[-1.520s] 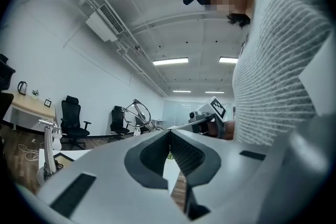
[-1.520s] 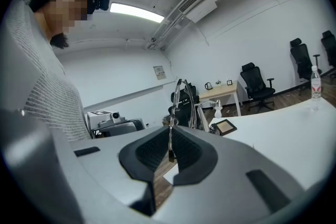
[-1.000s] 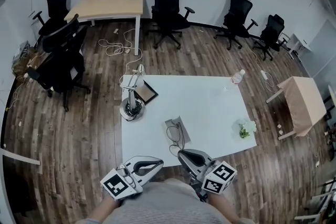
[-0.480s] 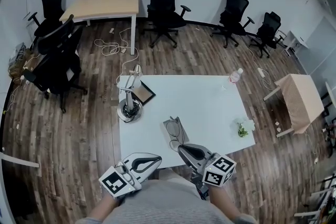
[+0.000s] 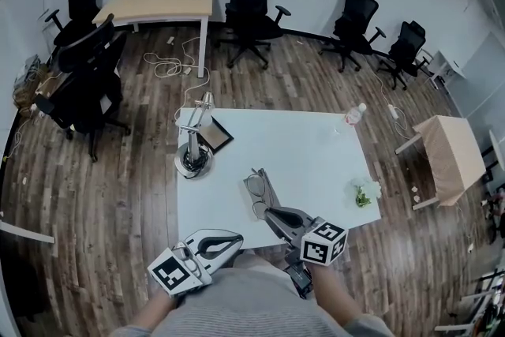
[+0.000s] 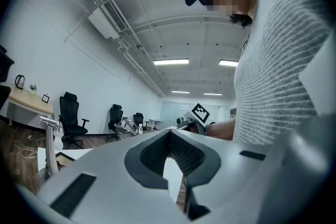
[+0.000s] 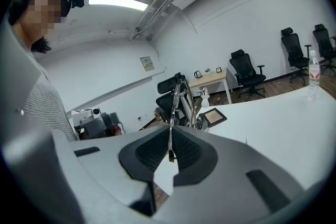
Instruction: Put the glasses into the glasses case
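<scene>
The glasses [image 5: 256, 197] hang over the near edge of the white table [image 5: 308, 154], with my right gripper [image 5: 269, 214] shut on one temple arm. In the right gripper view the thin arm is pinched between the pads and the glasses' frame [image 7: 181, 102] rises beyond my right gripper [image 7: 169, 140]. My left gripper [image 5: 237, 239] is off the table's near edge, close to my body, shut with nothing in it. In the left gripper view my left gripper [image 6: 169, 135] points toward the glasses [image 6: 126, 126]. I cannot make out a glasses case in any view.
A desk lamp [image 5: 193, 147] and a dark picture frame [image 5: 216, 136] stand at the table's left. A water bottle [image 5: 357, 114] is at the far right corner and a small plant [image 5: 364, 195] near the right edge. Office chairs [image 5: 251, 0] and a wooden desk [image 5: 162, 0] stand beyond.
The right gripper has moved a little forward and left with the glasses. The left gripper has stayed about where it was.
</scene>
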Demonstrator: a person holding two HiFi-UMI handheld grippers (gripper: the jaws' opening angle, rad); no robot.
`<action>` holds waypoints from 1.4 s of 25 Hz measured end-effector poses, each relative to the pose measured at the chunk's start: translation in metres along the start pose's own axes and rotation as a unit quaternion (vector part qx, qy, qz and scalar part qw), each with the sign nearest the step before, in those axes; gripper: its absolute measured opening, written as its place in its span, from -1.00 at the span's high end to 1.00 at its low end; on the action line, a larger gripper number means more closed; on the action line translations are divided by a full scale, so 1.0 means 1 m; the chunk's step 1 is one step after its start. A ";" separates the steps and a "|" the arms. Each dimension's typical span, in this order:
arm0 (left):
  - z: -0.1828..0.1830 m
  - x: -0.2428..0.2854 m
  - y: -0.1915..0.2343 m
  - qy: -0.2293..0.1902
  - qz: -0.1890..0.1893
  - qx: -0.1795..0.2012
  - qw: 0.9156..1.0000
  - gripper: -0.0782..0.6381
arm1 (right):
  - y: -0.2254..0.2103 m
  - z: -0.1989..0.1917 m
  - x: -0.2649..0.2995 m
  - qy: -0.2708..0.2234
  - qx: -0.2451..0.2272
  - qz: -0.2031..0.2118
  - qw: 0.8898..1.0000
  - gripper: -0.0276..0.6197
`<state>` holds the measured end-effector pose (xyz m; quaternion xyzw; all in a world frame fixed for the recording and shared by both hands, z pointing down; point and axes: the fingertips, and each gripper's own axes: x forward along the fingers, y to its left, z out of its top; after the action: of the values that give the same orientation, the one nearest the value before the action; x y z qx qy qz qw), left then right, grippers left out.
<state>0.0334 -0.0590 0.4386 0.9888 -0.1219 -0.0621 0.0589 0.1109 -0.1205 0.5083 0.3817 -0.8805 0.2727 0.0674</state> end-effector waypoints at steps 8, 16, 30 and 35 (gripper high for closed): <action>-0.004 -0.006 -0.004 0.004 0.008 0.002 1.000 0.75 | -0.029 -0.019 0.009 0.031 0.024 -0.012 0.999 0.83; -0.005 -0.011 -0.003 0.005 0.015 0.005 1.000 0.75 | -0.054 -0.037 0.019 0.054 0.046 -0.030 0.997 0.83; -0.006 -0.012 0.000 0.012 0.021 0.010 1.000 0.75 | -0.094 -0.068 0.033 0.098 0.077 -0.056 0.991 0.83; -0.007 -0.012 0.002 0.015 0.017 0.018 1.000 0.75 | -0.107 -0.074 0.036 0.110 0.080 -0.066 0.988 0.83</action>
<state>0.0221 -0.0569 0.4474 0.9883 -0.1392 -0.0440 0.0439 0.1548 -0.1641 0.6283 0.4107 -0.8160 0.3775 0.1513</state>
